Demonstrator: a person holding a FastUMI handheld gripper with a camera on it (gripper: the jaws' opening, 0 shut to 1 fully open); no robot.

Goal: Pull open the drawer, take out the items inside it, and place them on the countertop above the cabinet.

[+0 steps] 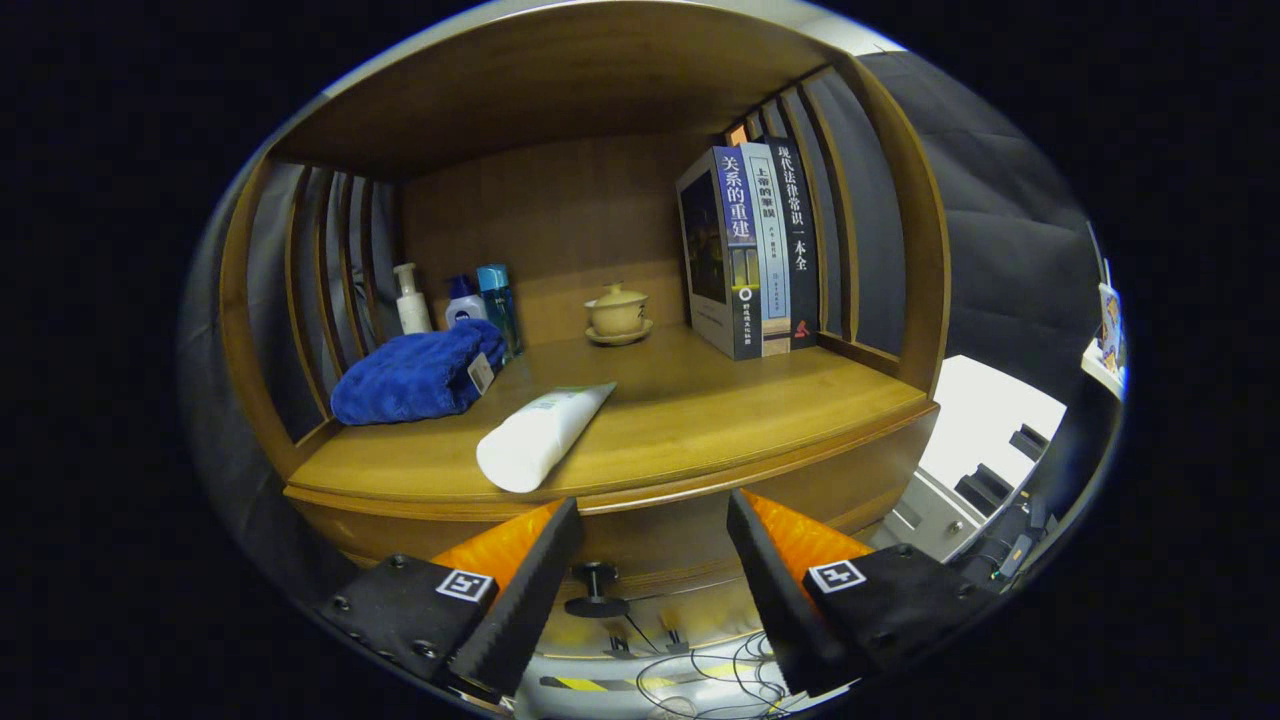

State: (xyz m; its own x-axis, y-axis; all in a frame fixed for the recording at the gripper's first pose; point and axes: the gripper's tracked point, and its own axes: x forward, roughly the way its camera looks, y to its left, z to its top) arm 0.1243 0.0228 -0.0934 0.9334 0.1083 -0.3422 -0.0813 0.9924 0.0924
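Between the two fingers of the gripper, spread wide and holding nothing, sits a small dark round drawer knob on the brown wooden drawer front, closer to the left finger than the right. Drawer front flush with the cabinet face, so apparently shut; contents hidden. Knob stem pointing straight out toward the fingers, level with the pads, so a straight advance with a slight shift left looks enough to bracket it. Just above, on the wooden countertop, a white squeeze tube lying with its long axis running from near the front edge back and to the right. Whether the tube came out of the drawer cannot be told: fits a drawer yet to be emptied as well as one closed again. Farther back to the left, a folded blue towel with bottles behind; mid-back, a beige lidded cup on a saucer; right, upright books.
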